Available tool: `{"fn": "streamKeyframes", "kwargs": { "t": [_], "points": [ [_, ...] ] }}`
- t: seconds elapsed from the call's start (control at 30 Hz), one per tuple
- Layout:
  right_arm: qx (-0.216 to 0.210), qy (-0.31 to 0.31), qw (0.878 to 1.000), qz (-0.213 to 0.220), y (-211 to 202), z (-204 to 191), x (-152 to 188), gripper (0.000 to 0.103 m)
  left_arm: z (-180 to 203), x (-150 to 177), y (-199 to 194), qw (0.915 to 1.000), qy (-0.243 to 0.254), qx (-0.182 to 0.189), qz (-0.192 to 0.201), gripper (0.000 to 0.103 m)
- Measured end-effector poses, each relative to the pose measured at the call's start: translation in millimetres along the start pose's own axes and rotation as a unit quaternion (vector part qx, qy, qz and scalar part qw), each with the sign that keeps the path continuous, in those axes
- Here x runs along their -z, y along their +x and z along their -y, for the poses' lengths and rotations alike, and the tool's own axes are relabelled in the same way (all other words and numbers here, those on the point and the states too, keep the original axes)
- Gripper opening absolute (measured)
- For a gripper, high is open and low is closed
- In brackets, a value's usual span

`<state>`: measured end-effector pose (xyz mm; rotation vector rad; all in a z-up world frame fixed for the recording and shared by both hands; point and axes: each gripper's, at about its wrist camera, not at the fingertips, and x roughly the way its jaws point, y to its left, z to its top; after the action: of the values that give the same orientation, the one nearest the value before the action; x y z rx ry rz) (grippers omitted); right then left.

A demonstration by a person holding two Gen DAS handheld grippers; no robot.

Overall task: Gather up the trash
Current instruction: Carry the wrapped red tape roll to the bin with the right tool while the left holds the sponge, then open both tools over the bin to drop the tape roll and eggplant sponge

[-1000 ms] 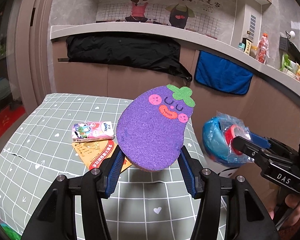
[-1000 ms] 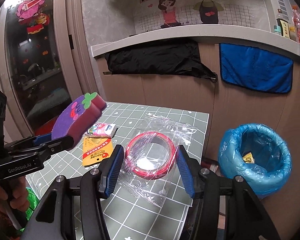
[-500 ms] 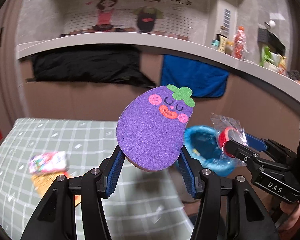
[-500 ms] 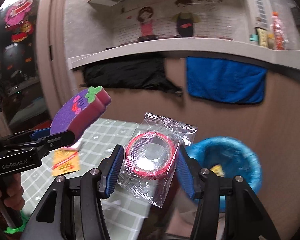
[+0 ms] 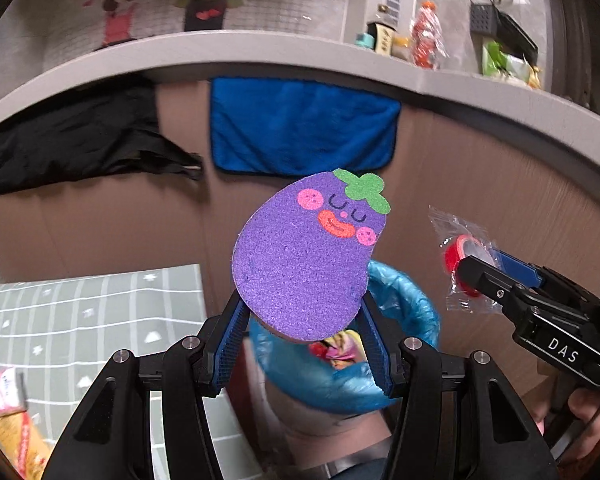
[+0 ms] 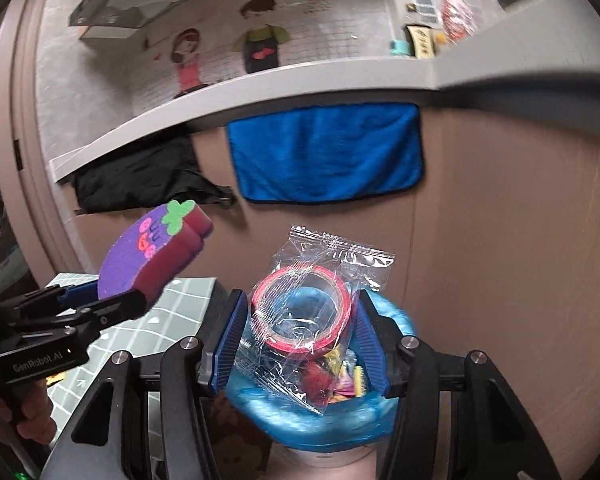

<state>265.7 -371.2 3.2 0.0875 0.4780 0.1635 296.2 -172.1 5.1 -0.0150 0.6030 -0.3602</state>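
Observation:
My left gripper (image 5: 302, 338) is shut on a purple eggplant-shaped sponge (image 5: 304, 256) and holds it above the blue-lined trash bin (image 5: 404, 300). The sponge also shows in the right wrist view (image 6: 140, 256). My right gripper (image 6: 300, 340) is shut on a red tape roll in a clear plastic bag (image 6: 304, 312), right over the bin (image 6: 312, 424). The bagged tape shows in the left wrist view (image 5: 460, 264) to the right of the sponge. Colourful wrappers (image 6: 340, 376) lie inside the bin.
The green checked table (image 5: 80, 312) lies to the left, with a pink snack pack (image 5: 0, 392) and an orange packet (image 5: 16, 440) on it. A brown counter wall with a blue towel (image 5: 300, 128) and black cloth (image 5: 72, 148) stands behind.
Both grippers have swung right, away from the table, and now hover over the blue bin with their items still held.

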Motion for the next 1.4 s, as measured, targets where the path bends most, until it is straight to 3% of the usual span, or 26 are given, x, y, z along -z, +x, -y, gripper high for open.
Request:
{"fn": "streamKeyframes", "kwargs": {
  "t": [0.47, 1.4],
  "points": [
    [0.01, 0.061, 0.998, -0.026, 52.9, 61.4, 14.9, 0.05, 18.9, 3.8, 87.0, 0.9983, -0.009, 0.007, -0.057, 0.055],
    [0.012, 0.05, 0.994, -0.099, 119.9, 66.7, 34.3, 0.051, 2.8, 15.4, 141.1, 0.9946, -0.027, -0.013, -0.099, 0.055]
  ]
}}
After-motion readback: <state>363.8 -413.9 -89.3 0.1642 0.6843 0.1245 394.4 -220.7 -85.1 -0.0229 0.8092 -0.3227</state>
